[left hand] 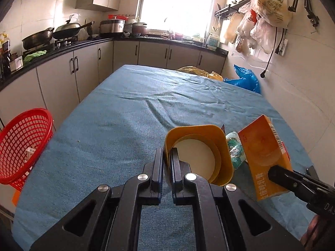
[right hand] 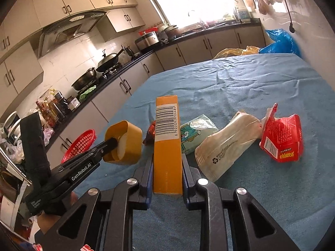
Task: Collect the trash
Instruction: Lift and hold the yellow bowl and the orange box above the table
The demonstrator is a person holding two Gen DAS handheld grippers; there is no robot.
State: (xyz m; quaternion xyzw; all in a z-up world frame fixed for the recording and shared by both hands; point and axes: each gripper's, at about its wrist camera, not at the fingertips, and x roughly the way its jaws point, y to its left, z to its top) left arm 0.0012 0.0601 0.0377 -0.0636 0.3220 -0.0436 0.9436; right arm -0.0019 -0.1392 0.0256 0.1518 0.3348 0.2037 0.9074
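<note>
Right hand-held gripper [right hand: 167, 167] clamping orange carton [right hand: 167, 146], left hand-held gripper [left hand: 166, 163] pinching yellow cup [left hand: 222, 146]

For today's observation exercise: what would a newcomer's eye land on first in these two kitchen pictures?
Probably the two pieces of trash held up over the blue tablecloth: the left tool pinches a yellow tub's wall, and the right tool clamps an orange carton. Next, the red basket beside the table's left edge.

Wok [left hand: 67, 30] on stove, cooker [left hand: 112, 27] beside window [left hand: 178, 4].
</note>
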